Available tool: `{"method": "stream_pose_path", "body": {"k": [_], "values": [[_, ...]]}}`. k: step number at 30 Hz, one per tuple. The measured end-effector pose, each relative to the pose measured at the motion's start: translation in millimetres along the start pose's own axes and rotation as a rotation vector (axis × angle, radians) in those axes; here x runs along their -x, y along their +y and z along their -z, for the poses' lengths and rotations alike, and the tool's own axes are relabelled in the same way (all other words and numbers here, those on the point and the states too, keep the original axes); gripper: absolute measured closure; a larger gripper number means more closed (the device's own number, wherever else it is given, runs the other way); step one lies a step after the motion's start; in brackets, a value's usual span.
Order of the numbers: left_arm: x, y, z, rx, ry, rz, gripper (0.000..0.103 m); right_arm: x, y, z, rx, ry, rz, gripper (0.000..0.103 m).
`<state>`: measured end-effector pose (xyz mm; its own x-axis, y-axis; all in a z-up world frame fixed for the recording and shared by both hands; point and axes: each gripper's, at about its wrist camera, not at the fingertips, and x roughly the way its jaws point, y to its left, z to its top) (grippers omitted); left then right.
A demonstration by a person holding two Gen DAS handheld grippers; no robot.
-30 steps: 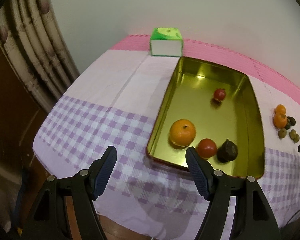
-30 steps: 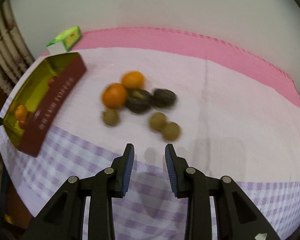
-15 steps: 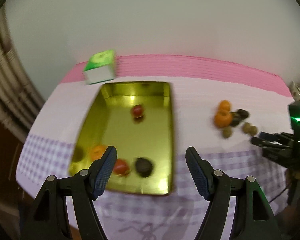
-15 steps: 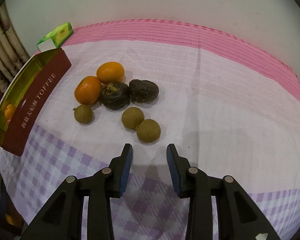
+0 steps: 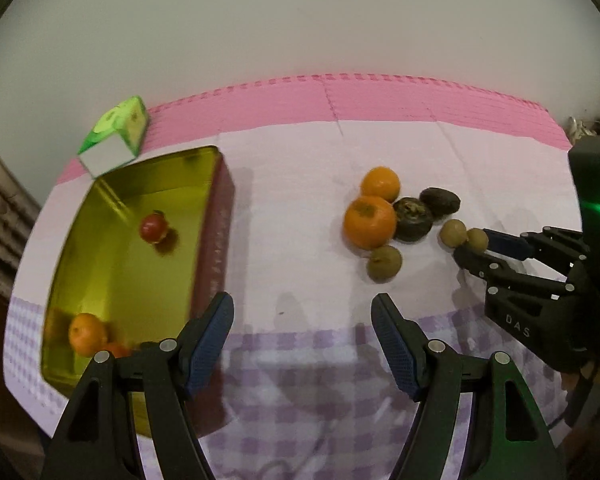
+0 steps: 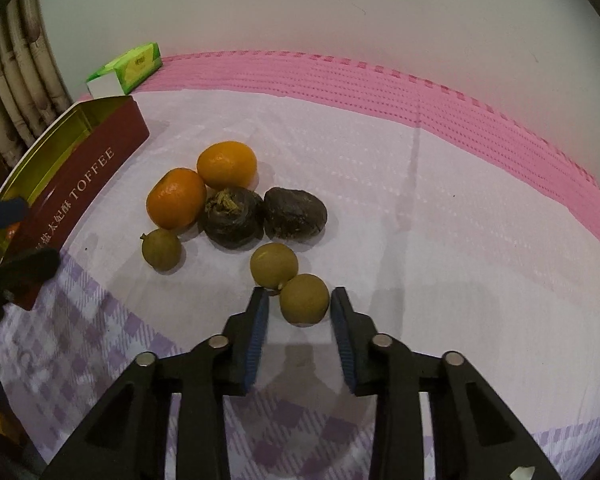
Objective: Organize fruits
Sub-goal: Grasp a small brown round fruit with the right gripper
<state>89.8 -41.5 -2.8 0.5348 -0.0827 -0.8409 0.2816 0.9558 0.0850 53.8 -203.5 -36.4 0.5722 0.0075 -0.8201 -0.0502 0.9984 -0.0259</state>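
A cluster of fruit lies on the cloth: two oranges [image 6: 176, 198], two dark fruits [image 6: 233, 217] and three small olive-brown fruits. My right gripper [image 6: 299, 302] is open, its jaws on either side of the nearest olive-brown fruit [image 6: 304, 299], which rests on the cloth; it also shows in the left wrist view [image 5: 476, 240]. My left gripper [image 5: 302, 312] is open and empty above the cloth, between the gold toffee tin [image 5: 204, 160] and the cluster. The tin holds a red fruit [image 5: 153, 227] and an orange [image 5: 86, 334].
A green and white carton [image 5: 116, 136] stands behind the tin, also seen in the right wrist view [image 6: 128, 68]. The tin's red side [image 6: 76, 196] faces the cluster. A pink mat [image 6: 380, 84] runs along the wall. Curtain folds [image 6: 16, 80] hang at the left.
My left gripper has swung right, from over the tin to the cloth beside it. My right gripper has moved forward until its jaws flank the nearest olive-brown fruit.
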Motion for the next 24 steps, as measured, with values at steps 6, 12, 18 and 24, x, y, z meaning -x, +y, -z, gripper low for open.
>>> {"method": "stream_pose_path", "body": {"k": [6, 12, 18, 24], "values": [[-17.4, -9.1, -0.2, 0.026, 0.005, 0.015, 0.032, 1.6, -6.7, 3.8, -0.021, -0.017, -0.003, 0.08], [-26.8, -24.5, -0.5, 0.027, 0.0, 0.038, 0.035, 6.2, -27.3, 15.9, -0.051, -0.031, 0.043, 0.081], [-32.6, -42.3, -2.4, 0.005, -0.001, 0.053, 0.037, 11.5, -51.4, 27.4, -0.098, -0.048, 0.069, 0.08], [-42.1, -47.0, -6.3, 0.026, 0.006, 0.04, 0.048, 13.6, -58.7, 30.9, -0.113, -0.061, 0.061, 0.08]]}}
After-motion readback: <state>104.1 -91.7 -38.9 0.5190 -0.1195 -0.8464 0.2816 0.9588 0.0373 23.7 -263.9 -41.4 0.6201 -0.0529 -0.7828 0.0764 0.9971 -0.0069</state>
